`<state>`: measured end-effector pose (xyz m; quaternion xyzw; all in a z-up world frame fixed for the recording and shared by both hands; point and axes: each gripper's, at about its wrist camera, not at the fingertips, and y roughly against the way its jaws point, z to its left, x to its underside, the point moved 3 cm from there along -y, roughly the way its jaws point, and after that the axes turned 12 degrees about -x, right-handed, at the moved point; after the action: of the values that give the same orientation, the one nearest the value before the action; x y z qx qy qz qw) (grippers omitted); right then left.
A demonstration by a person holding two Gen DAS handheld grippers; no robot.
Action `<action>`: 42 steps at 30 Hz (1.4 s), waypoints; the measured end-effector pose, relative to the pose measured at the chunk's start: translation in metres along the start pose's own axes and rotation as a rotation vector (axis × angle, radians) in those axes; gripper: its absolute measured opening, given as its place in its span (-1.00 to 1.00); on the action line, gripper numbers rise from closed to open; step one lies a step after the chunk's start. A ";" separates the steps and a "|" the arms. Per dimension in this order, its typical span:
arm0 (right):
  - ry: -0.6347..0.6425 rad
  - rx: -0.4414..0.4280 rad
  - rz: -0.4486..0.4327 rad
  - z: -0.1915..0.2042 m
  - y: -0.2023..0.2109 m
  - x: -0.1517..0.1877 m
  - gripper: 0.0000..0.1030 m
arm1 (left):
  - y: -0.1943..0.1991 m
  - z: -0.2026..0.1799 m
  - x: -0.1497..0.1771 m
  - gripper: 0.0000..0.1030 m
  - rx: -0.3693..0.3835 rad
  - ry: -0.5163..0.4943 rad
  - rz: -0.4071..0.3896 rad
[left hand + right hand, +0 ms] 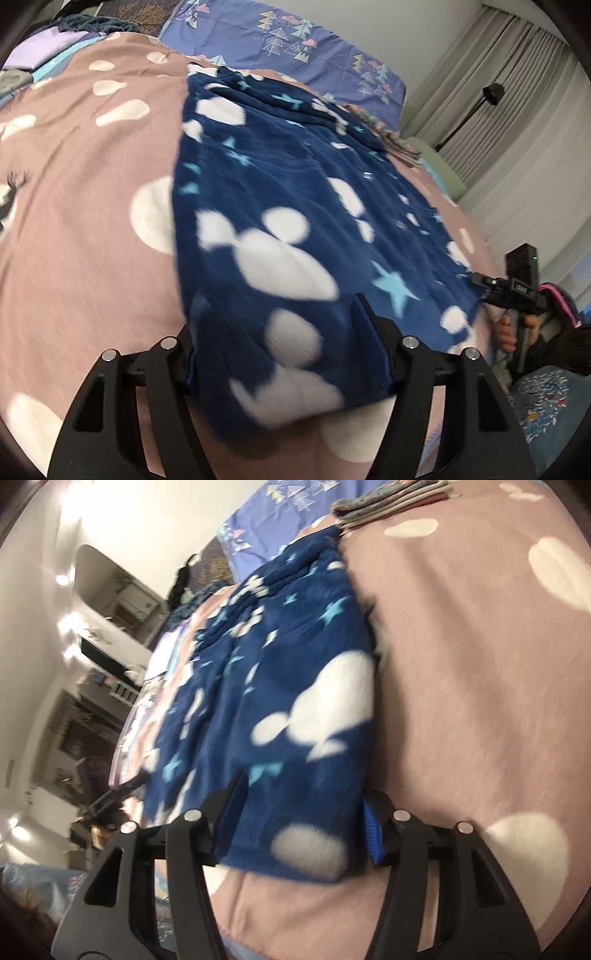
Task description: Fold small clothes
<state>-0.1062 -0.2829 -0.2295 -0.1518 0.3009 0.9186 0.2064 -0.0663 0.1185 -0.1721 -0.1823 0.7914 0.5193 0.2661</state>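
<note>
Item: left claw (273, 354), nearest the lens. Fingers parted wide, straddling the near left corner of the garment; pads do not appear to press the cloth. Released.

Item: right claw (299, 819), likewise spread, straddling the near right corner; blue pad visible beside the fleece, no pinch evident. Released.

Item: navy fleece garment (295, 206), white cloud shapes and pale blue stars. Lies flat on the pink bedspread (92, 166), near edge at the claws, far end bunched in ridges toward the pillow (280, 40).

Progress, as judged: garment spread and laid out, possibly one fold made; layering at the near edge is too blurred to tell. Further folds and stacking remain.

Item: stack of folded cloths (391, 498), beyond the garment's far right corner; apparently finished pieces.

Containers: none visible.
</note>
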 end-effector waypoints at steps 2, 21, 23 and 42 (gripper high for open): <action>-0.006 -0.032 0.005 0.003 -0.008 -0.007 0.16 | -0.003 -0.007 0.001 0.31 -0.025 -0.023 -0.003; 0.259 -0.215 -0.306 0.123 0.069 -0.074 -0.80 | 0.108 -0.069 -0.079 -0.82 -0.005 -0.101 -0.358; 0.319 -0.233 -0.356 0.146 0.103 -0.066 -0.80 | 0.143 -0.079 -0.078 -0.82 0.028 -0.106 -0.422; 0.248 -0.112 -0.331 0.103 0.082 -0.054 -0.78 | 0.121 -0.066 -0.054 -0.79 0.012 -0.041 -0.338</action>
<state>-0.1134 -0.2950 -0.0877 -0.3224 0.2434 0.8618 0.3068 -0.1078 0.1059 -0.0301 -0.3006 0.7468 0.4662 0.3669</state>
